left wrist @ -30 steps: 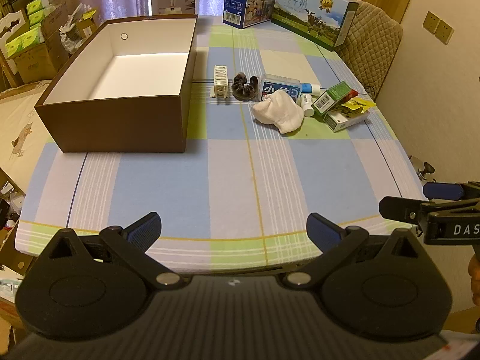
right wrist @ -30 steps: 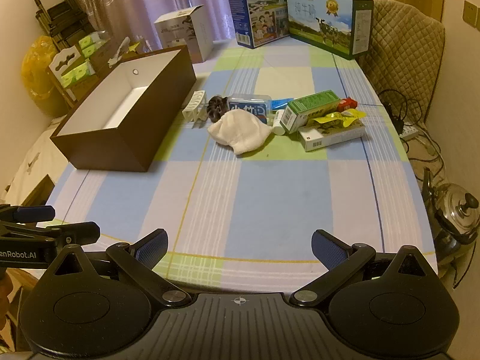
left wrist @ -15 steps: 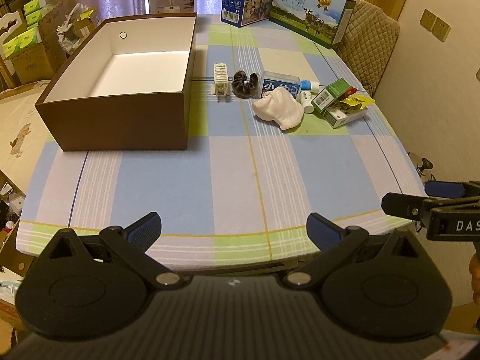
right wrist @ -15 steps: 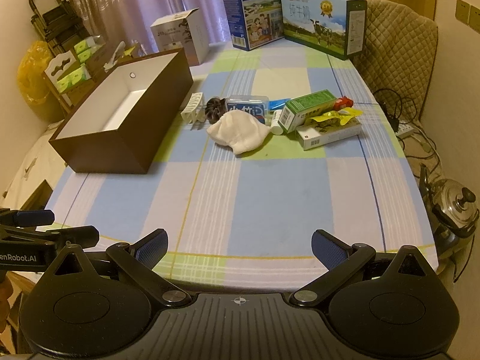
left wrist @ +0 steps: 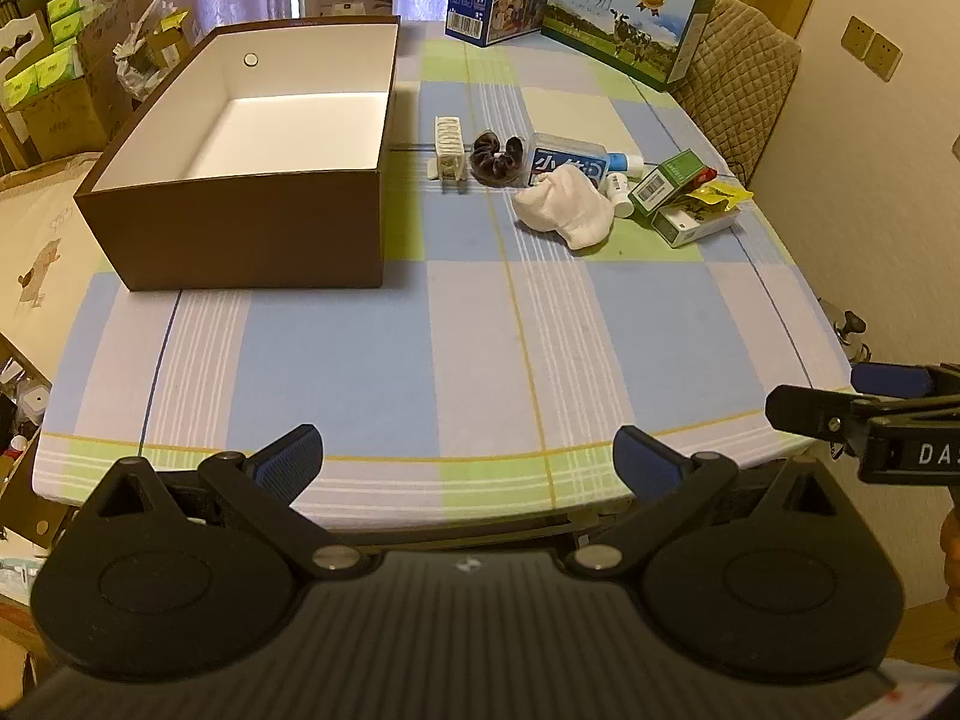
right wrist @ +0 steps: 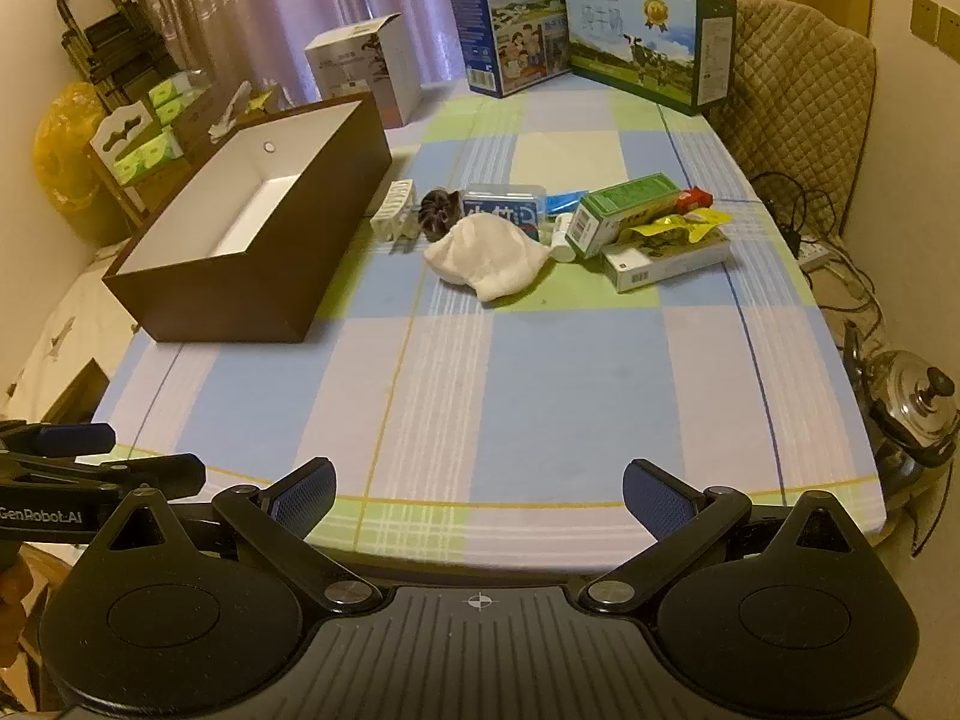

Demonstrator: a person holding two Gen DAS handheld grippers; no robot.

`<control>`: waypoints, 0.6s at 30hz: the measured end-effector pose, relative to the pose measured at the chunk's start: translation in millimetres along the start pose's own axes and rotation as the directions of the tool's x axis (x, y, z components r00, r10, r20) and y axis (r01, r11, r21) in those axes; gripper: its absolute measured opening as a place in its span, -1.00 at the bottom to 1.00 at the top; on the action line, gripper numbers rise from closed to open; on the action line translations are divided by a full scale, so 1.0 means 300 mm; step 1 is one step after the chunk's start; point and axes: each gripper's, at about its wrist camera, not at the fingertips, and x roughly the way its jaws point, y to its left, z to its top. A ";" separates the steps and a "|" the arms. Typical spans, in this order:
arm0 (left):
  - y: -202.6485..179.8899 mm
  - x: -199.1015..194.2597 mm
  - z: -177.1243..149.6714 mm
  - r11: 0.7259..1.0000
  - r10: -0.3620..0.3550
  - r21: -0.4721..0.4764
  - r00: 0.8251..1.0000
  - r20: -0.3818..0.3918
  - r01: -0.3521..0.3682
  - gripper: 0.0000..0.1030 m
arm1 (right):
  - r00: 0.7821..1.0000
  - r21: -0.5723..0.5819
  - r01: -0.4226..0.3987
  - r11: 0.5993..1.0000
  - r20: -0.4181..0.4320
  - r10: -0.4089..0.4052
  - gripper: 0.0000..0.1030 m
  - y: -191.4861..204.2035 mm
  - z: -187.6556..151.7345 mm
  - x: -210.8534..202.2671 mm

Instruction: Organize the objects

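- Both tools sit at the near table edge: the left gripper (left wrist: 468,462) and the right gripper (right wrist: 478,495) each have their blue-padded fingers spread wide, holding nothing and touching nothing.
- Between them and the clutter lies a bare stretch of checked tablecloth (left wrist: 480,348), so either reach looks unobstructed.
- Nearest of the loose things is the white cloth (right wrist: 489,258), slumped in front of the blue-labelled case (right wrist: 507,210); it seems the sensible first pick.
- For a soft lump, I would come down over its thickest fold and pinch deep, so it lifts whole rather than trailing.
- Beside it lie the dark scrunchie (left wrist: 495,159), the white clip (left wrist: 449,147) and the green carton (right wrist: 624,210).
- The brown box (left wrist: 240,222) stands open and empty on the left, the likely destination.
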 end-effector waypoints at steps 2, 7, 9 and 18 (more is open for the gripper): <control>0.002 0.005 0.002 1.000 0.001 -0.002 1.000 -0.002 -0.001 0.98 | 1.000 -0.005 -0.001 1.000 0.000 0.001 0.94 0.002 0.005 0.005; 0.003 0.026 0.021 1.000 0.018 -0.020 1.000 -0.004 -0.018 0.98 | 1.000 -0.027 -0.001 1.000 0.003 0.001 0.94 -0.016 0.032 0.029; 0.004 0.035 0.031 0.999 0.028 -0.031 1.000 -0.003 -0.028 0.98 | 1.000 -0.039 -0.005 0.999 0.005 0.006 0.94 -0.026 0.048 0.045; -0.026 0.102 0.117 0.996 0.065 -0.057 0.998 -0.011 -0.066 0.98 | 0.999 -0.045 -0.034 0.998 0.008 0.035 0.94 -0.125 0.144 0.117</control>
